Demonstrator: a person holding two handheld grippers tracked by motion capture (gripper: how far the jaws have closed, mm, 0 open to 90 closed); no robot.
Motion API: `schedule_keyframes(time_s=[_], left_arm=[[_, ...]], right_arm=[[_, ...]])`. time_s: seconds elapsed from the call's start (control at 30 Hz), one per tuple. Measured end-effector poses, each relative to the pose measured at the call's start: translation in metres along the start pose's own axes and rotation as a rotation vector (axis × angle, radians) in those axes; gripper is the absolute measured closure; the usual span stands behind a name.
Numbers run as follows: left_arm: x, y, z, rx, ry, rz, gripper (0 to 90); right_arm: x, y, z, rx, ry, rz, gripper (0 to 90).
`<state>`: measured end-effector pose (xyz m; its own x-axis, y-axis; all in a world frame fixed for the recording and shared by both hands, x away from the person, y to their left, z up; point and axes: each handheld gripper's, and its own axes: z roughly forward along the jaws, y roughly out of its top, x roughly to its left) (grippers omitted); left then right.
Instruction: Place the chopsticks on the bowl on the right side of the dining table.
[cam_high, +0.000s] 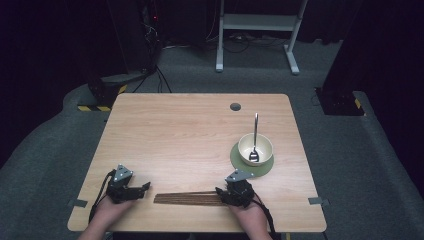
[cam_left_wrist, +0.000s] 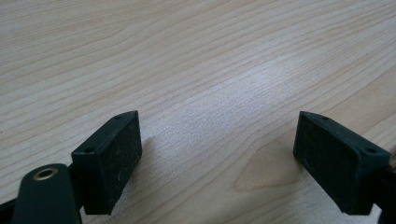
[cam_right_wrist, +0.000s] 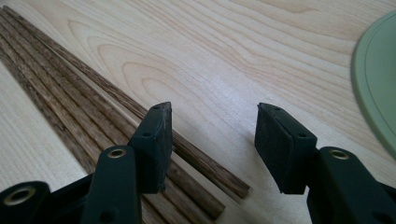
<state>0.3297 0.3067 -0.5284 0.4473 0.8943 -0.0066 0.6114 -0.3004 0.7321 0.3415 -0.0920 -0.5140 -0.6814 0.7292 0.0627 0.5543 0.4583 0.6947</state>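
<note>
Nearest the person, along the table's (cam_high: 200, 130) front edge, the left gripper (cam_left_wrist: 219, 154) rests with its jaws spread wide over bare wood, gripping nothing, while the right gripper (cam_right_wrist: 212, 140) sits at the right-hand end of a row of dark wooden chopsticks (cam_right_wrist: 88, 116) lying side by side. Its jaws stand partly apart; one pad lies over the outermost stick's end, the ends of a stick or two reach into the gap, and nothing is clamped. Farther back, to the right, a cream bowl (cam_high: 255, 148) holding a spoon (cam_high: 254, 145) stands on a green plate (cam_high: 240, 162).
</note>
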Motion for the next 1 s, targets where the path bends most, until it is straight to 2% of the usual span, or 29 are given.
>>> schedule_keyframes(time_s=[0.17,0.23,0.47,0.77,1.0], left_arm=[[0.0,0.0,0.0,0.0,-0.001,0.001,15.4],[0.0,0.0,0.0,0.0,-0.003,0.002,15.4],[0.0,0.0,0.0,0.0,-0.005,0.004,15.5],[0.0,0.0,0.0,0.0,-0.007,0.006,15.5],[0.001,0.0,0.0,0.0,-0.008,0.007,15.5]], right_arm=[[-0.001,0.002,0.001,0.0,0.001,-0.015,51.7],[0.002,0.002,0.001,-0.004,0.004,-0.038,56.1],[0.005,0.003,0.002,-0.006,0.015,-0.059,65.2],[0.01,0.002,0.003,0.012,0.028,-0.095,66.5],[0.007,0.002,0.005,0.016,0.009,-0.087,68.7]])
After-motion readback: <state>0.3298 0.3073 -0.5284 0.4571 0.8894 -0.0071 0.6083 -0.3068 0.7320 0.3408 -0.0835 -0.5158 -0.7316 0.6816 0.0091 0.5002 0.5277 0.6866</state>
